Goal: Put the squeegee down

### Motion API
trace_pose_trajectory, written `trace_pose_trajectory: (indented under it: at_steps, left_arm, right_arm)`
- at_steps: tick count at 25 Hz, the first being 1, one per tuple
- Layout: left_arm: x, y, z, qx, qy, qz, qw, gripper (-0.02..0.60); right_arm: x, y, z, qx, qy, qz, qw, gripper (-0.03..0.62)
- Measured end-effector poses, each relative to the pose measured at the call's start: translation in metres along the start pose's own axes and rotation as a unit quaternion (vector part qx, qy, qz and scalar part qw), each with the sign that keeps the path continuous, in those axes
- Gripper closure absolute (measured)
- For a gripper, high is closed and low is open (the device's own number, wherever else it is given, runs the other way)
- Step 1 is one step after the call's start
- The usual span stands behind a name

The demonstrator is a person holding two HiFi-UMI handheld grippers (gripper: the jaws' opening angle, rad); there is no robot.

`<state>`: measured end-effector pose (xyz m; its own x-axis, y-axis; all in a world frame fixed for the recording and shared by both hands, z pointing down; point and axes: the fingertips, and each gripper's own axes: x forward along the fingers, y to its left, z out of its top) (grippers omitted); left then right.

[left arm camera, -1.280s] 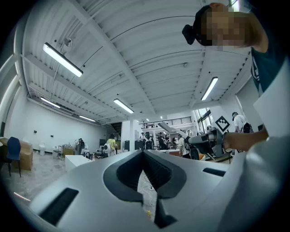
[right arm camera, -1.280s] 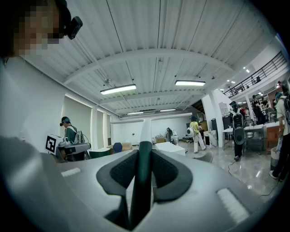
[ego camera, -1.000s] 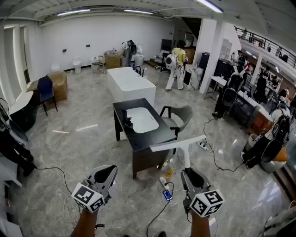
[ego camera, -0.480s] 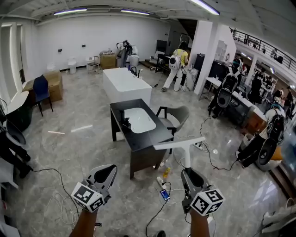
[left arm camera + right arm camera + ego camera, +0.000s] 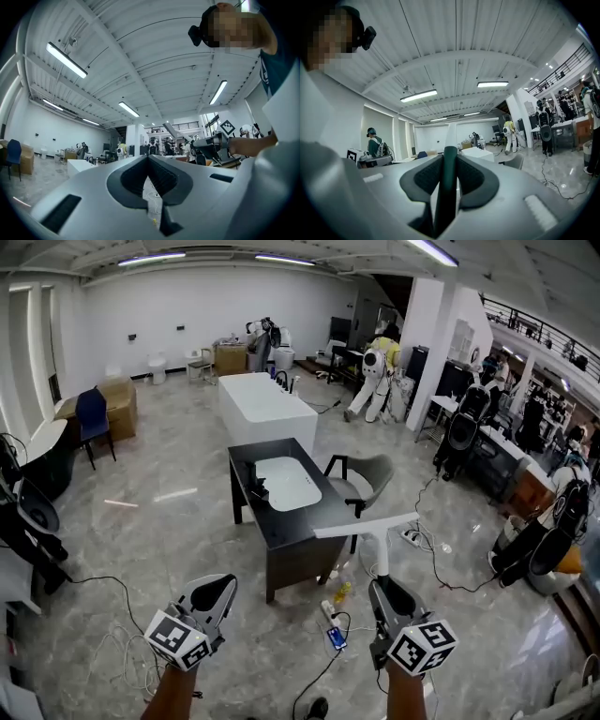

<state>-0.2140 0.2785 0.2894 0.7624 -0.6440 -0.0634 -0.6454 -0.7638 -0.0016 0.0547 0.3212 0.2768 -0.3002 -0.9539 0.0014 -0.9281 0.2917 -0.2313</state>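
In the head view my right gripper [image 5: 381, 587] is shut on the squeegee [image 5: 367, 525]. Its white handle rises from the jaws to a long pale blade held roughly level, over the floor beside the near right corner of the black desk [image 5: 298, 538]. In the right gripper view, the dark lower handle of the squeegee [image 5: 449, 178] is pinched between the pads of that right gripper [image 5: 450, 157]. My left gripper [image 5: 225, 583] hangs at lower left over bare floor. In its own view the jaws of this left gripper [image 5: 149, 159] meet at the tips with nothing in them.
The desk carries a white basin [image 5: 286, 482]. A grey chair [image 5: 367, 474] stands at its right, and a white tub [image 5: 262, 409] stands behind it. Cables [image 5: 328, 657] and a small yellow bottle [image 5: 343, 592] lie on the floor ahead. A person [image 5: 375, 376] and racks of gear stand at the right.
The head view has swung slightly left and then back. Both grippers keep the same stance, and the squeegee stays in the right one.
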Motion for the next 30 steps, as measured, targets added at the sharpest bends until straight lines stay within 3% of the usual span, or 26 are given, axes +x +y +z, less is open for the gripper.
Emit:
trace_pose_trajectory:
  at_steps: [19, 30]
  left_arm:
    - [0.147, -0.058, -0.010, 0.022, 0.024, 0.066, 0.9973, 0.577]
    - [0.174, -0.065, -0.020, 0.020, 0.025, 0.070, 0.9970, 0.577]
  right_arm:
    - [0.047, -0.175, 0.030, 0.029, 0.005, 0.068, 0.997, 0.493]
    - [0.055, -0.204, 0.028, 0.031, 0.010, 0.071, 0.997, 0.493]
